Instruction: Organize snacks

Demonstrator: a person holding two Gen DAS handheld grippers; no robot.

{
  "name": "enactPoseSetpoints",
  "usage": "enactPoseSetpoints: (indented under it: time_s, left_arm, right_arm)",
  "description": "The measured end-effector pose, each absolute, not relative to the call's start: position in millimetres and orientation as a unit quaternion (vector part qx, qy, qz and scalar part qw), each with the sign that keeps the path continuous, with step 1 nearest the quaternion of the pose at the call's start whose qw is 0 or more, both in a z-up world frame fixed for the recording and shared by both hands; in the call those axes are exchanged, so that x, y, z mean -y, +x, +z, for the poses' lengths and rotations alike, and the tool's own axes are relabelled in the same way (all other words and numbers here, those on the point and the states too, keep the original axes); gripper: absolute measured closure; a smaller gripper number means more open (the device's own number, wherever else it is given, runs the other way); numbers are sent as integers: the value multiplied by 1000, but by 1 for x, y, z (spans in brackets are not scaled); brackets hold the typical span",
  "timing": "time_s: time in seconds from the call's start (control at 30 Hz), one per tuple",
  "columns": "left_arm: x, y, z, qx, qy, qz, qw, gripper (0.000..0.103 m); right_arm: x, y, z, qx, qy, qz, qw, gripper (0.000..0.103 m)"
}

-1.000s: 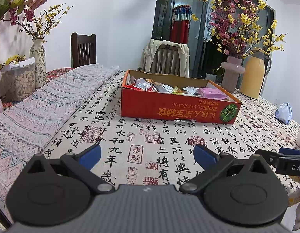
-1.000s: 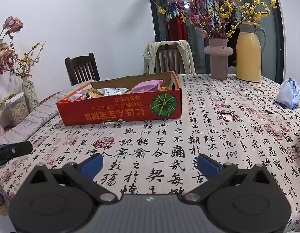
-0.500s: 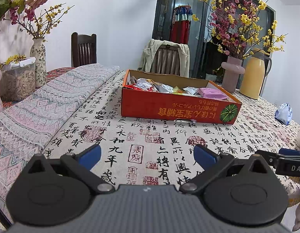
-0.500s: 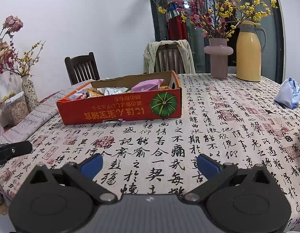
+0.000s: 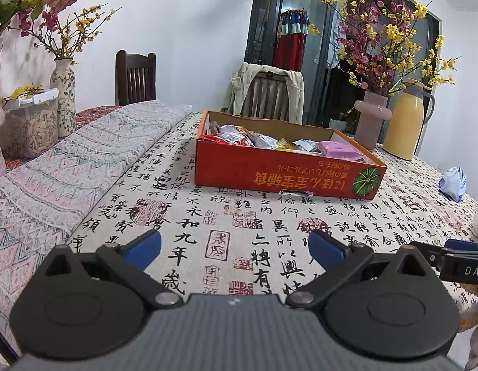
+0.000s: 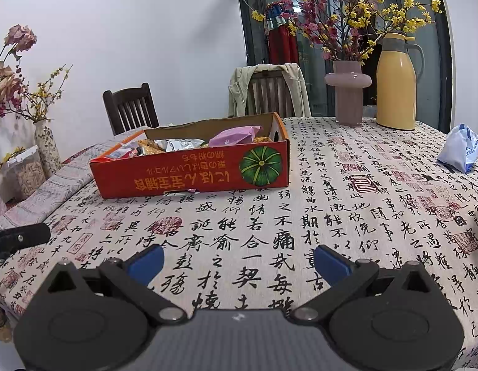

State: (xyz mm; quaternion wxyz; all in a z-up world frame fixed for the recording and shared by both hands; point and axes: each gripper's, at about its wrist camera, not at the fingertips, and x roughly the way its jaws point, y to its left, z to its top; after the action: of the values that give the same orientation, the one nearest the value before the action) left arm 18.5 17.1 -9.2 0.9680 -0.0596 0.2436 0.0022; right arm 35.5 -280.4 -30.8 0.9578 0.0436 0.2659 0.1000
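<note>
Snacks heaped inside red cardboard box, mid-table on calligraphy-print tablecloth. Blue-white packet well apart, far right. Left gripper and right gripper spread wide, empty, near table edge.

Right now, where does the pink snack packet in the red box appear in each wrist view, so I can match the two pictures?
Left wrist view: the pink snack packet lies at the right end of the red box, right of centre.
Right wrist view: the pink snack packet lies at the right end of the red box, about centre.
Shared landmark: the green pumpkin picture on the box front, below the packet.
</note>
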Motion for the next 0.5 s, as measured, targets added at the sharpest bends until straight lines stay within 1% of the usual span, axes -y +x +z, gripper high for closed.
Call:
enactPoseSetpoints:
  time_s: [0.5]
  left_arm:
    - [-20,15,-6,-232,-67,-8,970,0]
  right_arm:
    - [279,35,-33,-268,43,101,957,0]
